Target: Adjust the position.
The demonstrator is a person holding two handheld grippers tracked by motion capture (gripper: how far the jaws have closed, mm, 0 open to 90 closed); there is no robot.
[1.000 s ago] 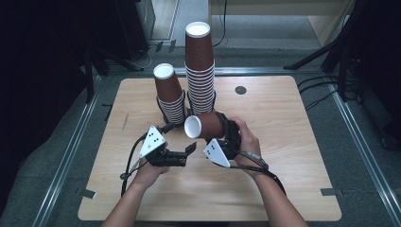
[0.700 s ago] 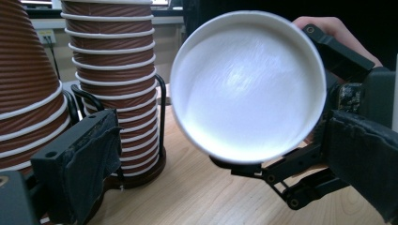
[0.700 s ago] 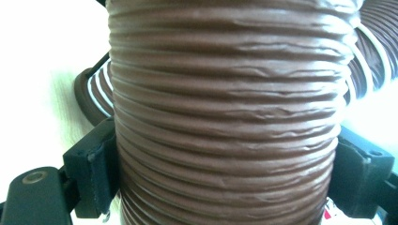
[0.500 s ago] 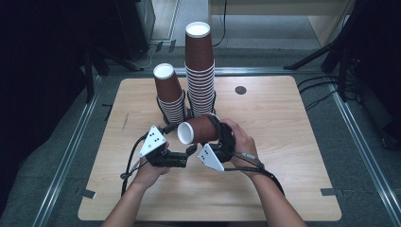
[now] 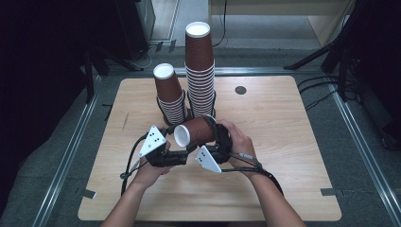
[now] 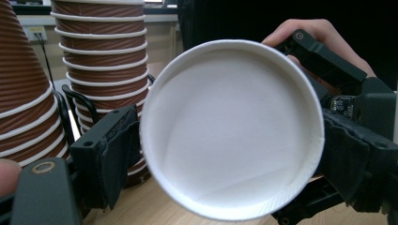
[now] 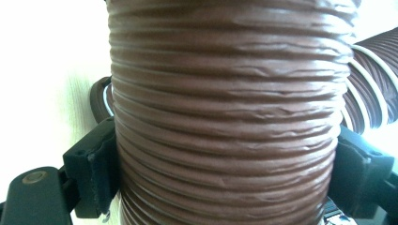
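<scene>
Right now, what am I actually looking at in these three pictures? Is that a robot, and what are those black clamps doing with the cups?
No robot arm here: a person at a wooden table holds a hand-operated clamp in each hand. The wide picture comes from a camera above the table; the other two come from small cameras riding on each clamp.

On the table stand two stacks of upside-down brown paper cups, a tall stack and a shorter stack.

The right gripper squeezes the ribbed side of a single cup, held lying sideways. The left gripper faces that cup's white open mouth; its jaws have just been closing, with the rim between them, though whether they already press on it is hard to tell.
</scene>
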